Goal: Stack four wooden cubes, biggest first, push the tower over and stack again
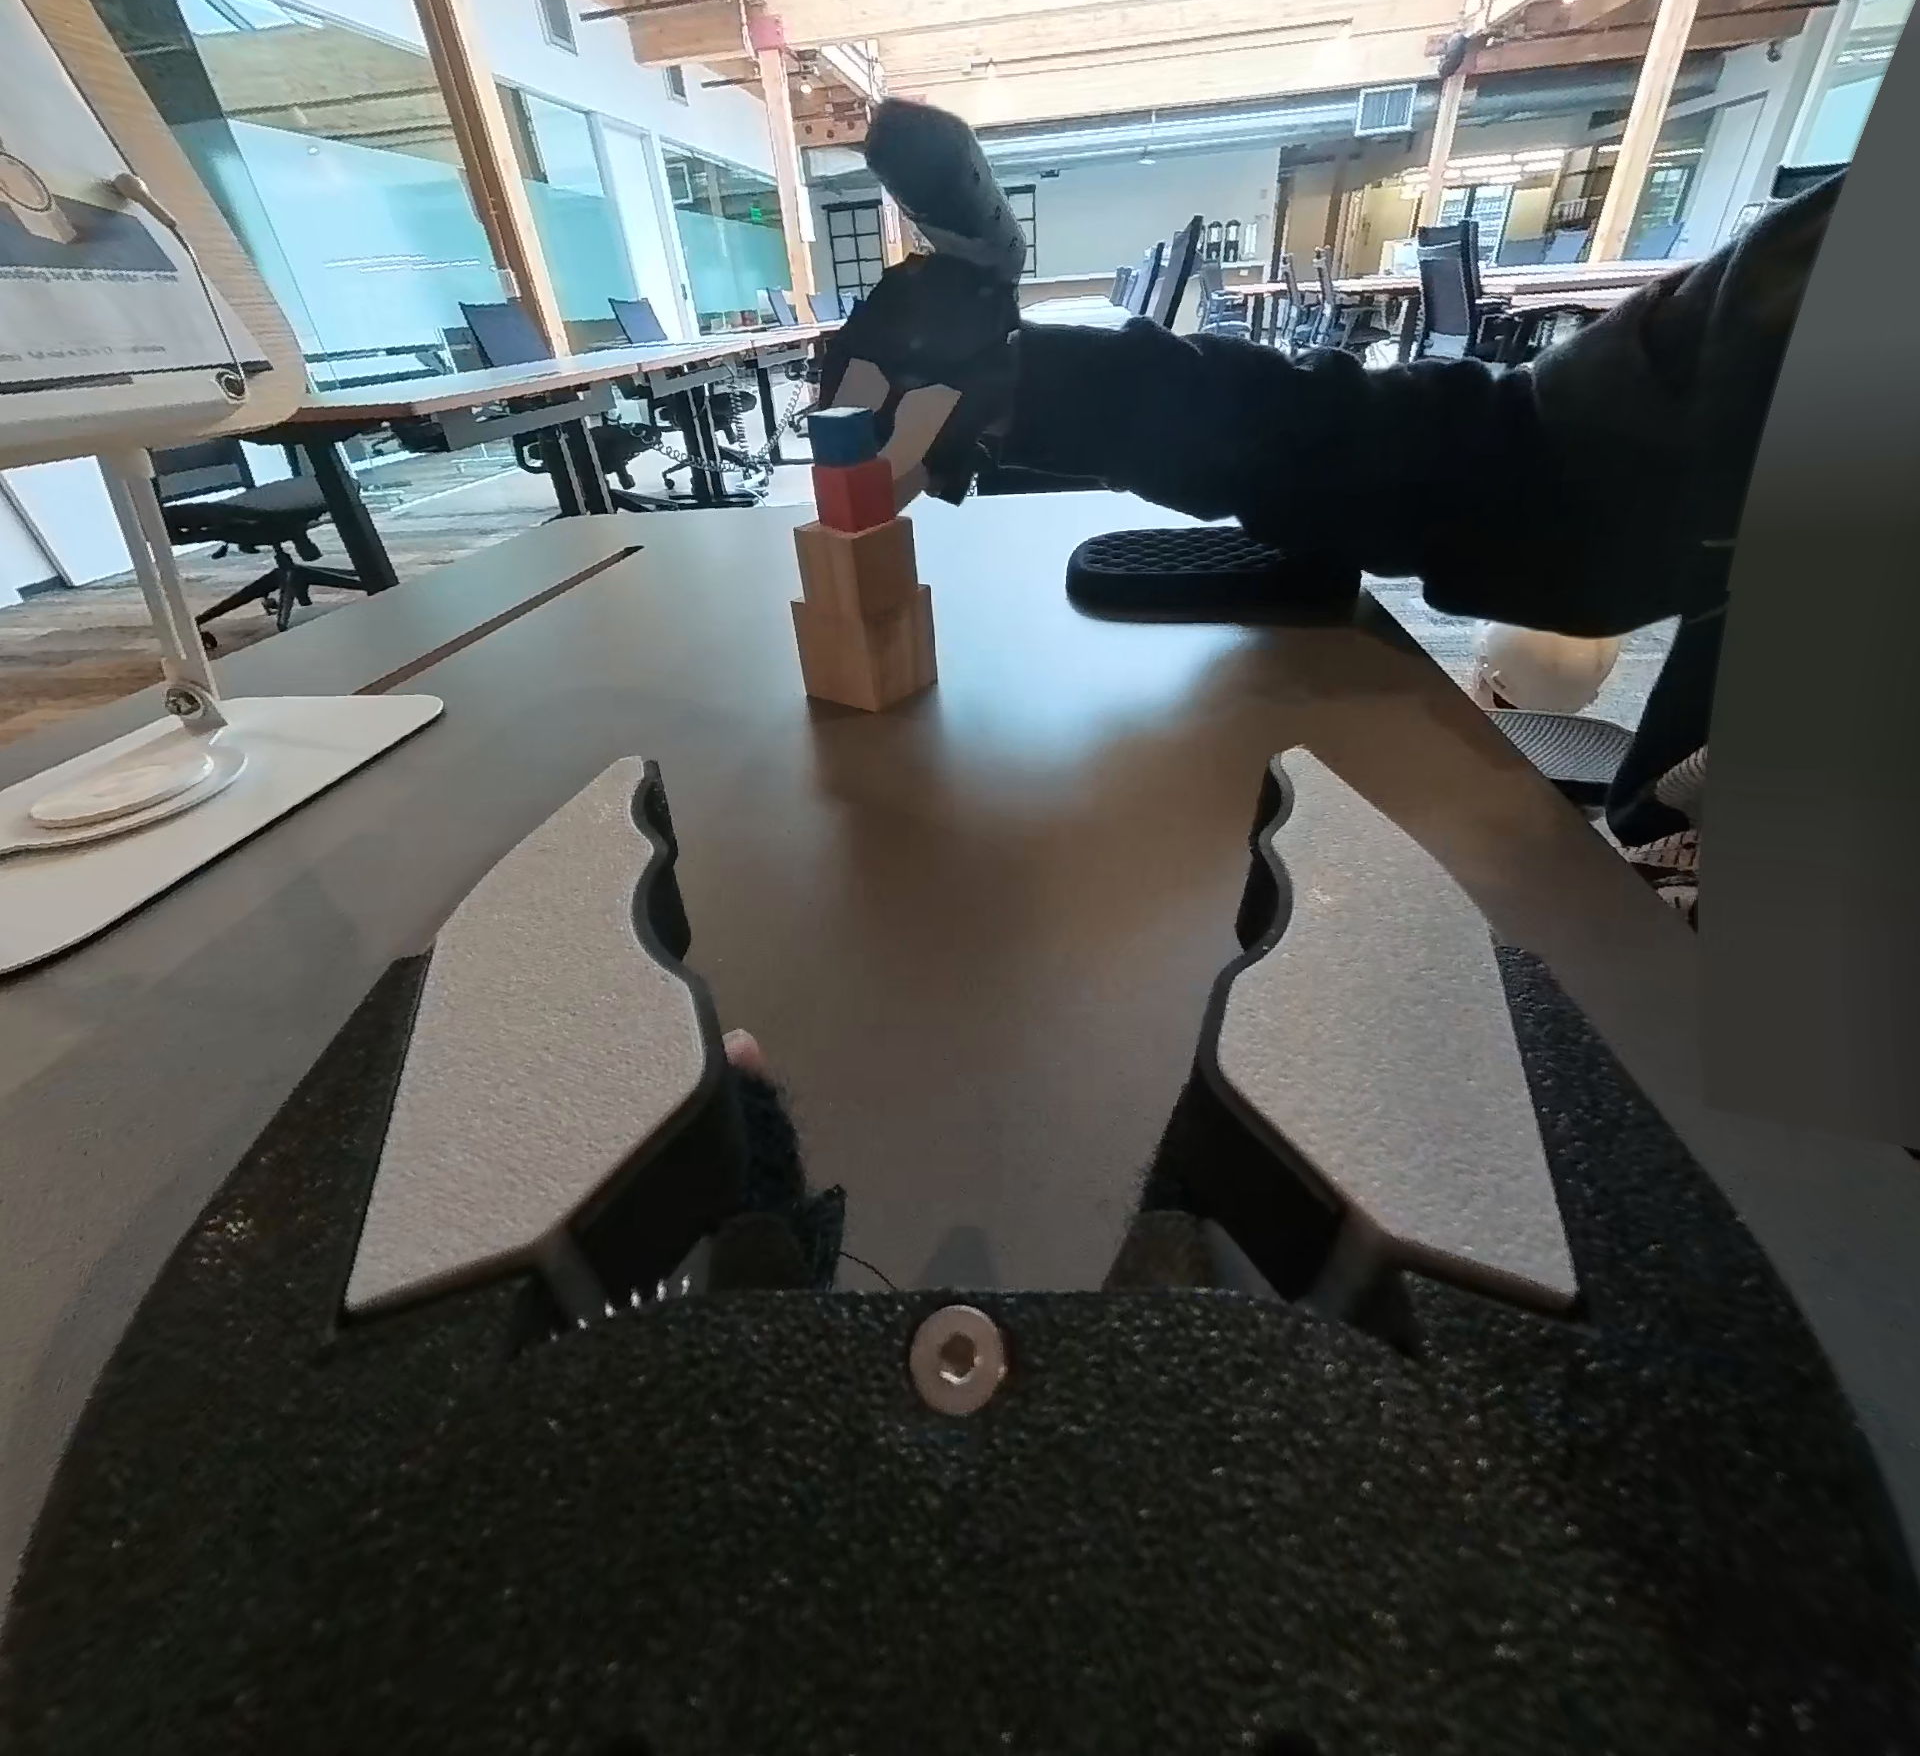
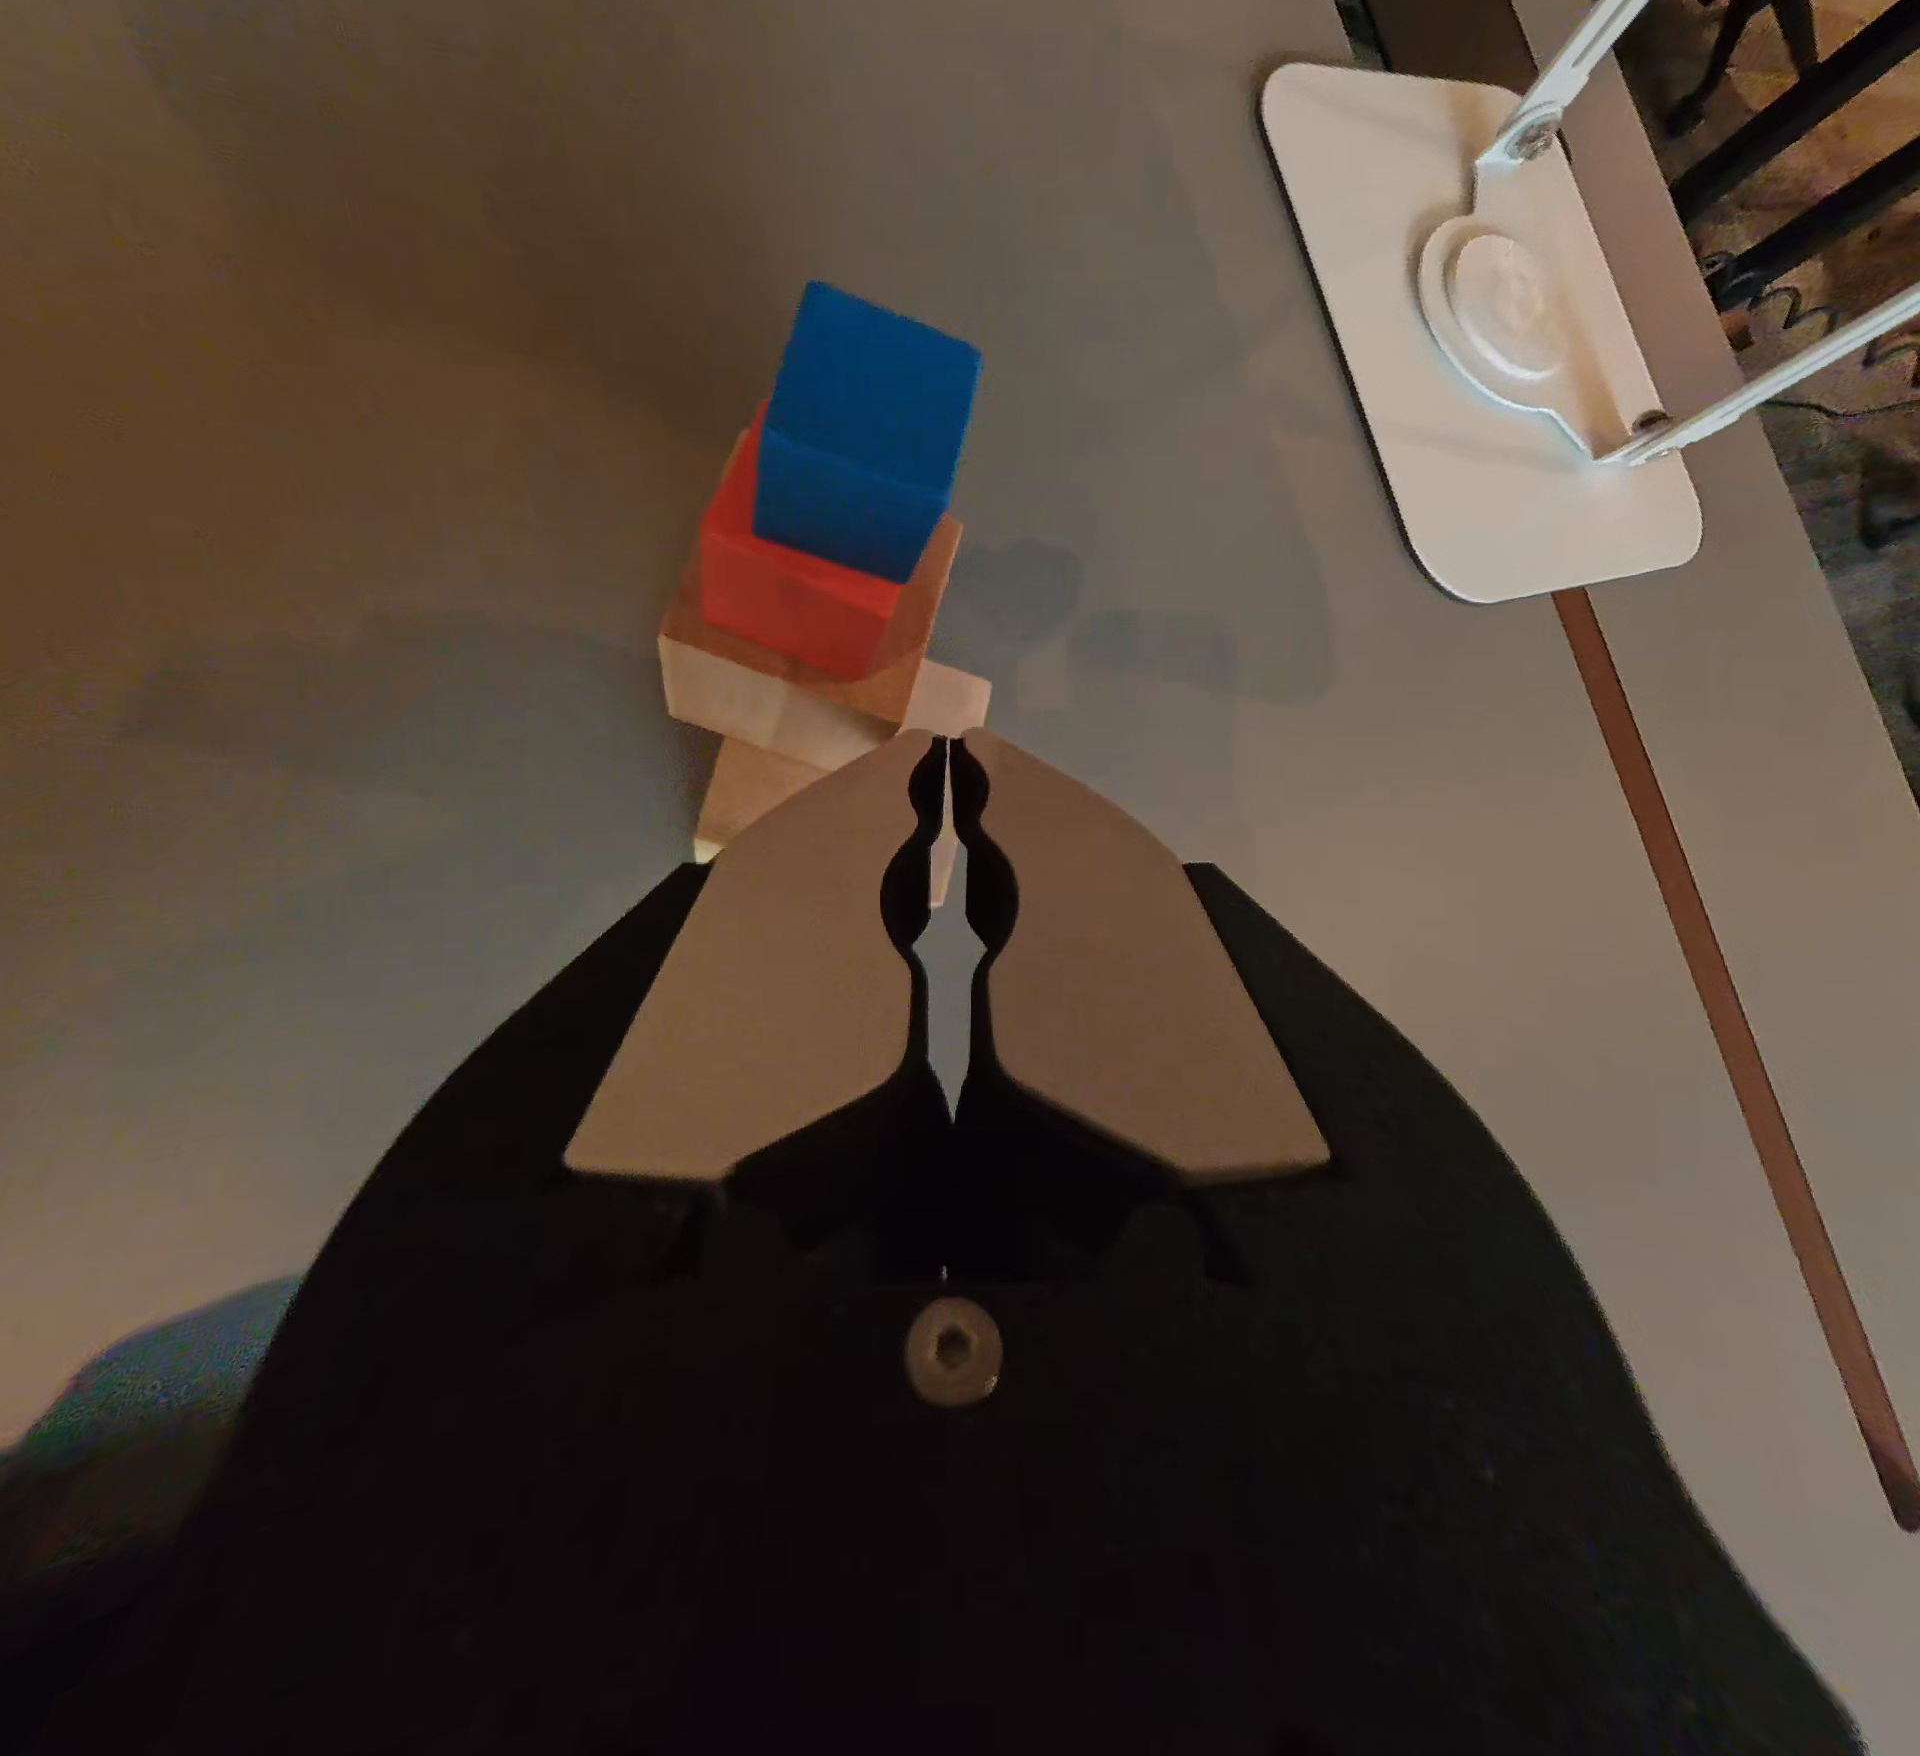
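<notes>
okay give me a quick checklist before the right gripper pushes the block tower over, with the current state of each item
1. All four cubes stacked: ok. The blue cube sits on the red cube, over the two plain wooden cubes.
2. Biggest at bottom: ok, sizes shrink upward.
3. Right gripper shut for pushing: ok, jaws together, empty.
4. Right gripper beside the tower top: ok in the left wrist view; contact cannot tell.
5. Left gripper clear of the tower: ok, open, well back.
6. Room to fall: ok on the table; the white stand base is off to one side.
</notes>
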Action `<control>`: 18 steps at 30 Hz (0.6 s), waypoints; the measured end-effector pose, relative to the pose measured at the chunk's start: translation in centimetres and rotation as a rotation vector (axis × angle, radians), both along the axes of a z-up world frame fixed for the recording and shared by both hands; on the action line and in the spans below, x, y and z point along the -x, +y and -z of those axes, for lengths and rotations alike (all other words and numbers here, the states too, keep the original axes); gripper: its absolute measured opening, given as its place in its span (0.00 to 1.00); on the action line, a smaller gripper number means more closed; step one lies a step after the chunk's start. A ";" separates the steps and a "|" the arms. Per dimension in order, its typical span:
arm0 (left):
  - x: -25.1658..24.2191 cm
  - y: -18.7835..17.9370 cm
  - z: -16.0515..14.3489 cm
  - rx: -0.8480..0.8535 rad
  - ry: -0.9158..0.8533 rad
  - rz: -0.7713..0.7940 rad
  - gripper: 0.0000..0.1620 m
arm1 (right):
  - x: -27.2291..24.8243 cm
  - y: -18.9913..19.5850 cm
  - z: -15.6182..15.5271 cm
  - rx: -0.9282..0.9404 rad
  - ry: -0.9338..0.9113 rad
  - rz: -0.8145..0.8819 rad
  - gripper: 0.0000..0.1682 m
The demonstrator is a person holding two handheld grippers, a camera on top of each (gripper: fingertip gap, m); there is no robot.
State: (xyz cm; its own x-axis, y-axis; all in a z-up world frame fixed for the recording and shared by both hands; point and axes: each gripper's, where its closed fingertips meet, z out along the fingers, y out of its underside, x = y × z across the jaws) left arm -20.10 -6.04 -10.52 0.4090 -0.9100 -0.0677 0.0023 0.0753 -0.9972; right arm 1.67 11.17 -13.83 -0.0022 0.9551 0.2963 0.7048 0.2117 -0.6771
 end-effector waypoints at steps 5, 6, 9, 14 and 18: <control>0.0 0.0 0.0 0.001 0.000 -0.002 0.64 | 1.4 -1.0 -0.2 -0.007 -0.002 -0.020 0.00; 0.0 0.0 0.0 0.001 0.000 -0.002 0.64 | 1.7 -1.2 -0.2 -0.007 -0.003 -0.024 0.00; 0.0 0.1 0.0 0.001 -0.001 -0.005 0.64 | 2.5 -1.8 -0.3 -0.036 -0.024 -0.039 0.01; 0.0 0.1 0.0 0.005 -0.004 -0.004 0.64 | 2.9 -2.3 -0.5 -0.127 -0.113 -0.013 0.01; 0.0 0.1 0.0 0.004 -0.004 -0.004 0.64 | 2.9 -2.5 -0.8 -0.177 -0.169 0.021 0.03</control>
